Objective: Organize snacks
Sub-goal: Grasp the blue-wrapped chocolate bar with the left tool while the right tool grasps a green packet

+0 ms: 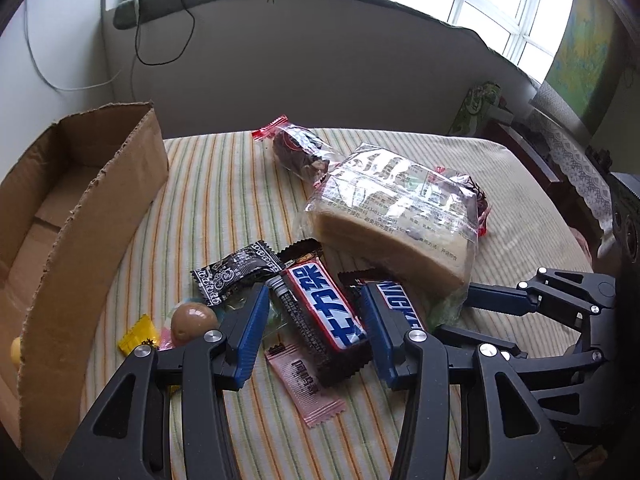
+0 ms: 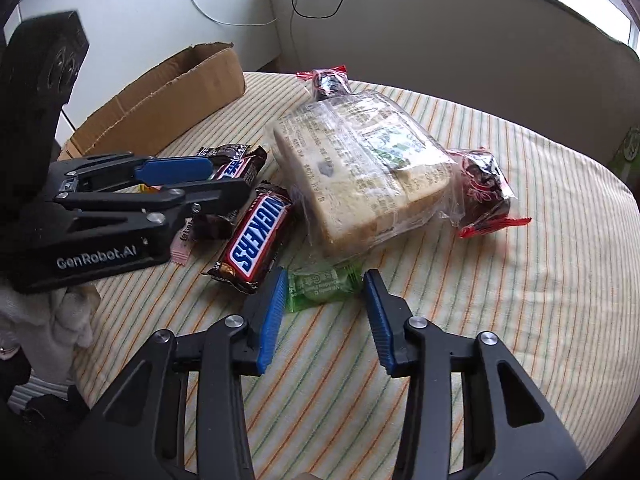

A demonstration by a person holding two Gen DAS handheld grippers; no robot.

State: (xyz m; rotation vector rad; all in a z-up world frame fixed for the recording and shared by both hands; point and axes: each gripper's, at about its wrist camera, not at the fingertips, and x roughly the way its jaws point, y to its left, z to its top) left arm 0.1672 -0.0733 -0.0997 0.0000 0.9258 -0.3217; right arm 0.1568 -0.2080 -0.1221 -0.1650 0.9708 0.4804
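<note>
My left gripper [image 1: 314, 292] is open, straddling a Snickers bar with Chinese lettering [image 1: 324, 312] that lies on a pink candy [image 1: 304, 380]. There are small gaps beside its pads. In the right wrist view that left gripper [image 2: 230, 179] reaches in from the left. A second Snickers bar [image 2: 256, 236] lies beside it. My right gripper [image 2: 326, 276] has its pad tips against both ends of a green wrapped candy [image 2: 320, 286], which rests on the cloth at the foot of a bagged bread loaf [image 2: 360, 168].
An open cardboard box [image 1: 100, 184] stands at the left edge of the striped tablecloth [image 1: 200, 200]. Two dark snacks in red-edged bags [image 2: 328, 80] [image 2: 484, 188] flank the bread. Black [image 1: 232, 272], brown [image 1: 192, 320] and yellow [image 1: 136, 336] candies lie near the box.
</note>
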